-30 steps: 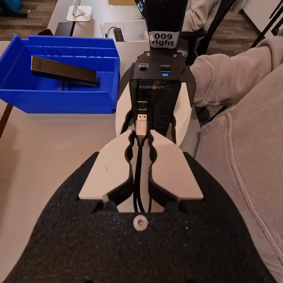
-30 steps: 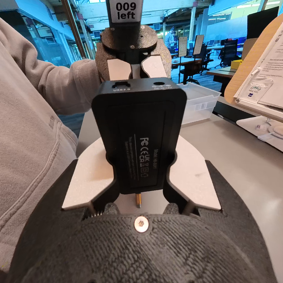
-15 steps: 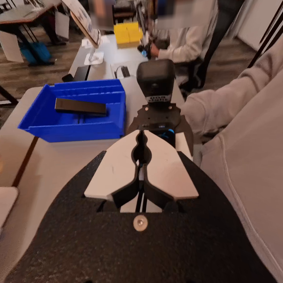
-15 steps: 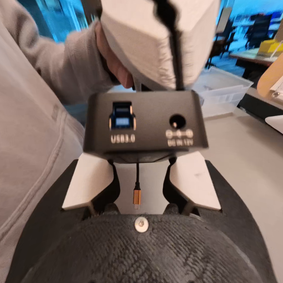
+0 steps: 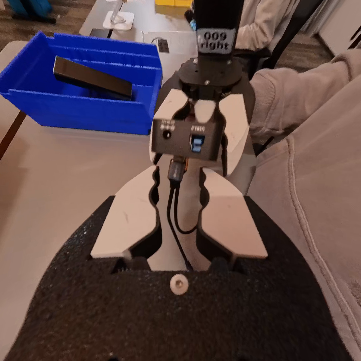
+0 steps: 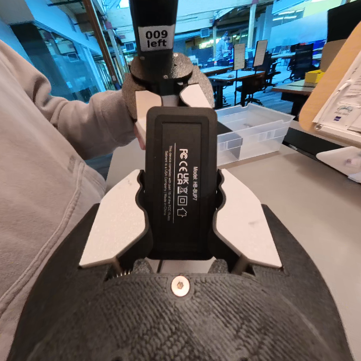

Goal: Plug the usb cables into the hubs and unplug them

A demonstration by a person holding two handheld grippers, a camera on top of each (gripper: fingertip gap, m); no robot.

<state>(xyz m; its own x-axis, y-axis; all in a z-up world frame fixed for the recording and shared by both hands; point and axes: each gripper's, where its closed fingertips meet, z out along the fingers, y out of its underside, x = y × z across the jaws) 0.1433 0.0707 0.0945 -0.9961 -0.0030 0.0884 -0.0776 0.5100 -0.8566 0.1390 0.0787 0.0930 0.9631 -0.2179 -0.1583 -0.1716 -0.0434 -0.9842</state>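
Observation:
My right gripper (image 6: 180, 172) is shut on a black USB hub (image 6: 180, 175) and holds it above the table, label side towards its camera. In the left wrist view the hub's end face (image 5: 185, 139) points at me, held by the right gripper (image 5: 199, 117). A grey USB plug (image 5: 176, 170) sticks out from the hub's underside, its metal tip hidden. Its black cable (image 5: 172, 211) hangs down between my fingers. My left gripper (image 5: 179, 169) is open, with its fingers either side of the plug and not touching it. It also shows beyond the hub in the right wrist view (image 6: 170, 97).
A blue bin (image 5: 78, 113) holding a second black hub (image 5: 91, 78) stands on the table (image 5: 68, 175) to the left. A clear plastic bin (image 6: 254, 129) and a paper stand (image 6: 332, 101) are on the right. A person's grey sleeves border both views.
My left gripper was shut on the grey plug and pressed it towards the hub. It has now opened and drawn back, and the plug stays at the hub. The hub tilted and returned.

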